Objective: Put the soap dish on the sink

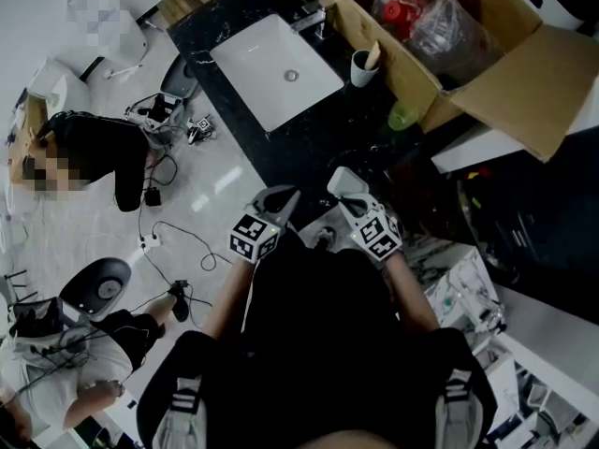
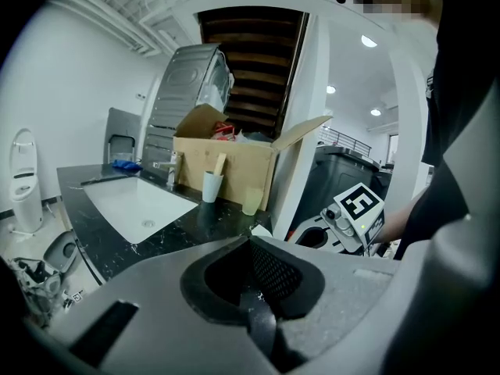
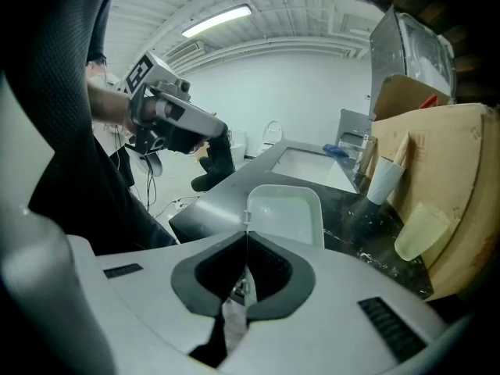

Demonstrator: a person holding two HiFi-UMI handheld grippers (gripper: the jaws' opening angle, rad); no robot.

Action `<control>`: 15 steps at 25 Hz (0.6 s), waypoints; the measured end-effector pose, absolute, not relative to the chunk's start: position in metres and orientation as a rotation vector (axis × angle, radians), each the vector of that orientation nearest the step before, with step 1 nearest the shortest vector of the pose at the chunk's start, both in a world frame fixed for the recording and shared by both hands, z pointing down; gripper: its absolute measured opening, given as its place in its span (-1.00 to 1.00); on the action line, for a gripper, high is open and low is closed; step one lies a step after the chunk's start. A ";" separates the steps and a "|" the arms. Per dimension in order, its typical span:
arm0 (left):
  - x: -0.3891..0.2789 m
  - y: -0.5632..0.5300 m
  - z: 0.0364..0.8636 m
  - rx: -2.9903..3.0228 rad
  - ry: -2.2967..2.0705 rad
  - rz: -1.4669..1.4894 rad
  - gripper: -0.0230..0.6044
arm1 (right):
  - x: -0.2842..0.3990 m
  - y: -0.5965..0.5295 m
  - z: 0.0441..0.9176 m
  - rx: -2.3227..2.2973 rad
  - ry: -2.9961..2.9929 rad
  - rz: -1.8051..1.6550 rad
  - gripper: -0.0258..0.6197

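Your right tool (image 3: 246, 230) pinches soap dish (image 3: 287, 213) rim, worktop (image 3: 367, 226) near end; left tool (image 2: 250, 237) closed, empty. Sink (image 3: 309, 165) well apart: placement pending.

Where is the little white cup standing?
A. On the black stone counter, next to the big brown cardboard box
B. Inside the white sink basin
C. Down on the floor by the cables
A: the little white cup stands on the black stone counter, close beside the big brown cardboard box, to the right of the white sink basin and outside it.
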State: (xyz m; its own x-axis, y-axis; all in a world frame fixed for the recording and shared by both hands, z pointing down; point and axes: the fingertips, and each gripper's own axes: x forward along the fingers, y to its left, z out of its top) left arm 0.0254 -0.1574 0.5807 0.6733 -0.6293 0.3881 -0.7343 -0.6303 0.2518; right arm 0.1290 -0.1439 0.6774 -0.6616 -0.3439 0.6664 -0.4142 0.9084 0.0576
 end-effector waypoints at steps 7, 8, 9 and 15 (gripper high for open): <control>0.005 -0.177 0.586 2.480 -1.061 0.387 -0.93 | 0.116 -0.165 0.683 0.528 -2.308 0.128 -0.92; 0.002 -0.181 0.586 2.477 -1.059 0.388 -0.93 | 0.113 -0.168 0.684 0.523 -2.296 0.118 -0.92; -0.001 -0.186 0.586 2.476 -1.056 0.387 -0.93 | 0.111 -0.171 0.684 0.520 -2.285 0.109 -0.92; -0.013 -0.223 0.584 2.500 -1.022 0.392 -0.93 | 0.098 -0.194 0.688 0.529 -2.256 0.140 -0.92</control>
State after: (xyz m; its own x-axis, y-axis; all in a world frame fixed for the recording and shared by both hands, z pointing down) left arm -0.0135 -0.2228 0.5835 0.6919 -0.5999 0.4018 -0.7148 -0.6476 0.2640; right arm 0.0977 -0.1936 0.6880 -0.5944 -0.3286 0.7340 -0.4167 0.9065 0.0684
